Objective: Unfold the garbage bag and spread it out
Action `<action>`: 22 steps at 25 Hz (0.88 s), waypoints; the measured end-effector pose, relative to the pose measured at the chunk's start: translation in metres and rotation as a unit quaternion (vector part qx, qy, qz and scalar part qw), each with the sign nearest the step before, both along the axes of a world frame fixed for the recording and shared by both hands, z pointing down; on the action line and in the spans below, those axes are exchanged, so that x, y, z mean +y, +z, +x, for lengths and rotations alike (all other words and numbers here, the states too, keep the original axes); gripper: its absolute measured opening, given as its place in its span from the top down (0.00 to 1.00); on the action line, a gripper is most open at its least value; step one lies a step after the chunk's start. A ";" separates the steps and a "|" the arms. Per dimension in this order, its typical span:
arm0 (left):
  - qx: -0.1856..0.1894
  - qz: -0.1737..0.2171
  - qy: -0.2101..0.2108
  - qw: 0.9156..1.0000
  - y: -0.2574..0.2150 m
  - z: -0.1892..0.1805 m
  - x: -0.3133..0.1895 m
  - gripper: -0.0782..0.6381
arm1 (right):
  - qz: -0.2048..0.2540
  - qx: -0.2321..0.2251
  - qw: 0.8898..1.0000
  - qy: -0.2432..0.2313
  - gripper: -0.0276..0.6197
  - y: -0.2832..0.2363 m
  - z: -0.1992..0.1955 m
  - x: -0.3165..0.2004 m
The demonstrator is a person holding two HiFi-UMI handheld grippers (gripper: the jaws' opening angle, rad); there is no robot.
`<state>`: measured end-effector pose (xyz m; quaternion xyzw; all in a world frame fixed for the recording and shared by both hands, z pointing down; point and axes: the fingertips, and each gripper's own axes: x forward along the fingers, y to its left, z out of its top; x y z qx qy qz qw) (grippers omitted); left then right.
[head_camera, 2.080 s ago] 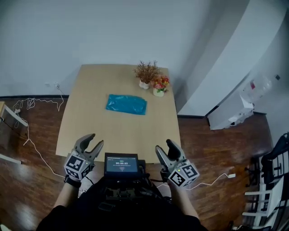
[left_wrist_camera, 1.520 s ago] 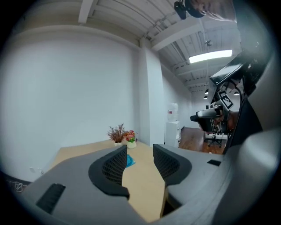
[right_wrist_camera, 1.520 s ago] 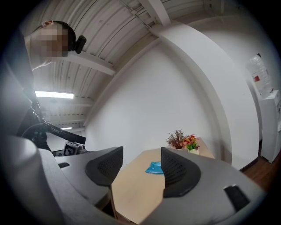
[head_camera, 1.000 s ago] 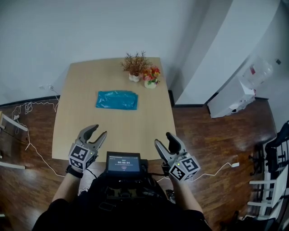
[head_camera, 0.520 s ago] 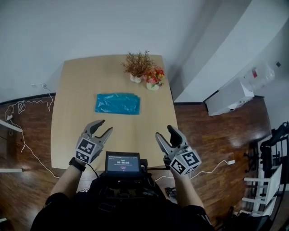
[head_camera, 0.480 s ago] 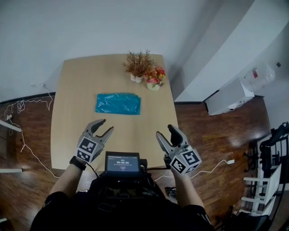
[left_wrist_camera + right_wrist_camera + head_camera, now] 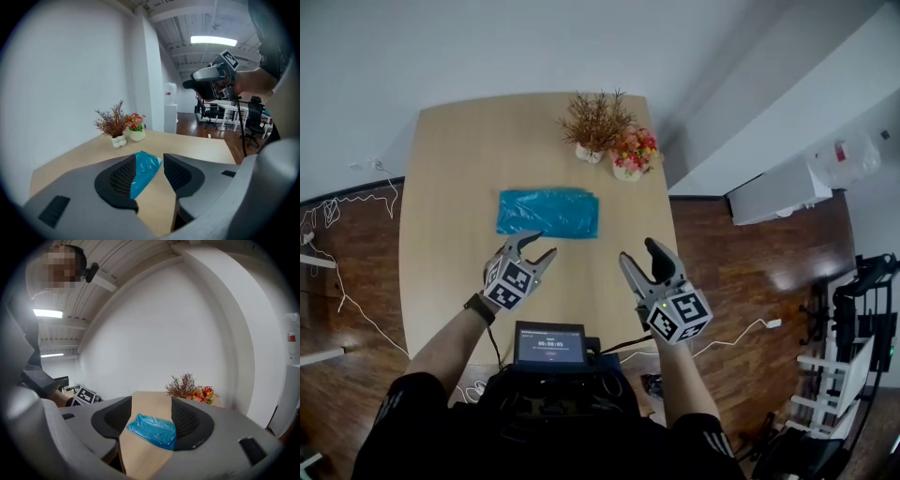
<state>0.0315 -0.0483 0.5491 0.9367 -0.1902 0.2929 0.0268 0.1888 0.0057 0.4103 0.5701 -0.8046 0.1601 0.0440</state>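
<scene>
Room: white wall [image 7: 487,47] at the back, dark wood plank floor [image 7: 356,281], and a light wooden rectangular table [image 7: 450,169] seen from above.

The blue plastic garbage bag [image 7: 547,213] is laid about mid-table. It is folded into a flat, slightly crumpled rectangle.

Containers: two small pots are set near the far right corner, close together (touching or not can't be settled from these views).
- The left white pot [image 7: 589,154] is filled with a dry brown twiggy plant [image 7: 595,117].
- The right white pot [image 7: 628,172] is filled with red, orange and yellow flowers [image 7: 636,147].
- Both are upright and apart from the bag, beyond its far right corner.

On the left gripper [image 7: 536,246] the jaws are held spread and nothing is pinched. Its tips are placed just short of the bag's near edge, toward the left half. In the left gripper view the bag is framed in the gap between the jaws, ahead of the pads and not gripped.

On the right gripper [image 7: 637,251] the jaws are likewise held apart and empty. It is positioned over the table's near right part, off the bag's near right corner and apart from it. In the right gripper view the bag is seen through the jaw gap, further out on the table top.

A small dark screen unit [image 7: 550,345] is carried at the person's chest with its display lit. Thin white cables [image 7: 337,225] are strewn on the floor left of the table.
</scene>
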 end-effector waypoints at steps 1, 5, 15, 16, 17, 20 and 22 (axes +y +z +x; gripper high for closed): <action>-0.006 0.001 0.001 1.000 0.007 0.007 -0.006 0.62 | 0.000 0.007 1.000 -0.007 0.55 0.005 -0.001 -0.006; -0.031 0.002 0.003 1.000 0.033 0.041 -0.026 0.62 | -0.022 0.014 0.999 -0.041 0.55 0.038 0.002 -0.030; -0.140 -0.009 0.057 0.989 0.118 0.094 -0.039 0.62 | -0.072 0.021 0.995 -0.072 0.55 0.105 0.012 -0.064; -0.151 -0.014 0.063 0.987 0.127 0.097 -0.040 0.62 | -0.078 0.022 0.994 -0.073 0.55 0.113 0.013 -0.065; -0.161 -0.019 0.067 0.985 0.136 0.100 -0.040 0.61 | -0.085 0.023 0.993 -0.074 0.55 0.122 0.013 -0.066; -0.187 -0.026 0.074 0.979 0.158 0.107 -0.045 0.60 | -0.107 0.027 0.991 -0.077 0.55 0.150 0.015 -0.068; -0.197 -0.031 0.072 0.977 0.169 0.110 -0.049 0.60 | -0.119 0.029 0.989 -0.078 0.55 0.165 0.016 -0.068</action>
